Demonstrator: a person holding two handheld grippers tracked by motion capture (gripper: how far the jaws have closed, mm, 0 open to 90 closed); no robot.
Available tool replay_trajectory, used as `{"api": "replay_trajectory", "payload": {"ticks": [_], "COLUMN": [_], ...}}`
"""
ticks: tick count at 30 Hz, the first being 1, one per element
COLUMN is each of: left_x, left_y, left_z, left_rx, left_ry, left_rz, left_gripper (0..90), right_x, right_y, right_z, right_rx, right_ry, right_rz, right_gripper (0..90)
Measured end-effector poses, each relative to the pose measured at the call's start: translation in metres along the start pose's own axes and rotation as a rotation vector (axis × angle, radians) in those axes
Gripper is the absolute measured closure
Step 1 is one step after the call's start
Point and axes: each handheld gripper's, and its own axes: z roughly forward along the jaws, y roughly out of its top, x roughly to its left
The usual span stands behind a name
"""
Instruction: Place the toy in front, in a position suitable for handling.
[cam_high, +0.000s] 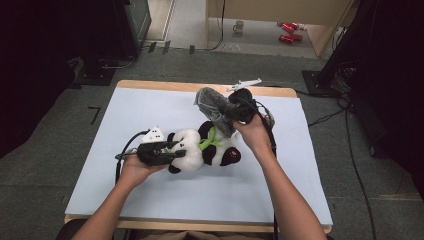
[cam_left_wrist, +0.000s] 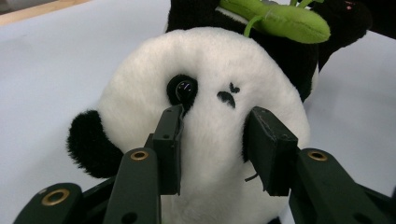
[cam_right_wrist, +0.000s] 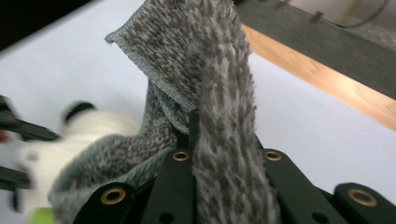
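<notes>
Left jaws: half spread, their pads pressed into the white face of the panda plush toy (cam_left_wrist: 205, 130), one pad just under its glossy black eye (cam_left_wrist: 183, 89), the other at the cheek opposite. My left gripper (cam_high: 176, 151) lies low at the toy's nine o'clock side in the high view.

Right jaws: pressed together, pinching a fold of the grey knitted cloth (cam_right_wrist: 205, 93), which stands up between them and spills over their near side. My right gripper (cam_high: 239, 111) is raised above the toy at about one o'clock from it, the cloth hanging from it to the panda's dark body.

Panda plush toy: lying on its side near the centre of the pale blue surface (cam_high: 150, 195), head toward nine o'clock, green leaf (cam_high: 209, 142) on its chest.

Surroundings: wooden edge (cam_high: 150, 84) at the surface's twelve o'clock side; grey carpeted floor (cam_high: 45, 165) around it; a mug (cam_high: 238, 26) on the floor far off at twelve o'clock.
</notes>
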Motion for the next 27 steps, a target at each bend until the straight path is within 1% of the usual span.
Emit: {"api": "replay_trajectory", "payload": {"ticks": [3, 4, 5, 7, 9, 10, 11, 13, 15, 16, 17, 19, 20, 21, 23, 24, 25, 27], "left_x": [0.001, 0.001, 0.001, 0.001, 0.001, 0.001, 0.002, 0.002, 0.003, 0.002, 0.002, 0.001, 0.001, 0.001, 0.001, 0.001, 0.001, 0.001], "left_y": [0.000, 0.000, 0.000, 0.000, 0.000, 0.000, 0.000, 0.000, 0.000, 0.000, 0.000, 0.000, 0.000, 0.000, 0.000, 0.001, 0.000, 0.000], "left_z": [0.000, 0.000, 0.000, 0.000, 0.000, 0.000, 0.000, 0.000, 0.000, 0.000, 0.000, 0.000, 0.000, 0.000, 0.000, 0.000, 0.000, 0.000], "left_rx": [-0.003, -0.003, -0.004, -0.004, -0.004, -0.005, -0.006, -0.005, -0.006, -0.004, -0.003, -0.001, 0.000, -0.002, -0.003, -0.004, -0.004, -0.005], "left_ry": [0.002, 0.001, 0.001, 0.001, 0.002, 0.001, -0.001, -0.001, -0.002, -0.002, -0.003, -0.002, 0.001, 0.002, 0.003, 0.003, 0.001, 0.001], "left_rz": [-0.007, -0.009, -0.011, -0.012, -0.011, -0.013, -0.017, -0.021, -0.023, -0.021, -0.018, -0.013, -0.013, -0.014, -0.017, -0.017, -0.020, -0.023], "left_gripper": [58.0, 57.9, 57.8, 57.6, 57.5, 57.4, 57.2, 57.1, 56.9, 56.9, 56.9, 56.9, 56.9, 56.9, 57.0, 57.0, 57.0, 57.0], "right_x": [0.007, 0.011, 0.015, 0.023, 0.032, 0.035, 0.038, 0.046, 0.052, 0.055, 0.056, 0.057, 0.054, 0.051, 0.045, 0.043, 0.042, 0.041], "right_y": [0.004, 0.005, 0.006, 0.005, 0.003, 0.001, -0.001, -0.007, -0.012, -0.017, -0.021, -0.026, -0.028, -0.028, -0.029, -0.029, -0.029, -0.028], "right_z": [-0.008, -0.009, -0.010, -0.007, -0.001, 0.002, 0.005, 0.015, 0.023, 0.030, 0.034, 0.039, 0.040, 0.041, 0.040, 0.040, 0.040, 0.038], "right_rx": [-0.029, -0.032, -0.028, -0.022, -0.008, -0.001, 0.009, 0.042, 0.077, 0.105, 0.126, 0.144, 0.144, 0.138, 0.133, 0.129, 0.126, 0.125], "right_ry": [0.056, 0.082, 0.091, 0.126, 0.171, 0.186, 0.193, 0.210, 0.226, 0.236, 0.225, 0.161, 0.142, 0.133, 0.117, 0.119, 0.121, 0.102], "right_rz": [0.012, 0.009, 0.012, -0.002, -0.004, -0.006, -0.009, -0.030, -0.041, -0.052, -0.063, -0.124, -0.136, -0.130, -0.140, -0.134, -0.135, -0.139], "right_gripper": [83.7, 83.7, 83.7, 83.7, 83.7, 83.7, 83.7, 83.7, 83.7, 83.6, 83.6, 83.4, 83.4, 83.5, 83.5, 83.5, 83.5, 83.5]}}
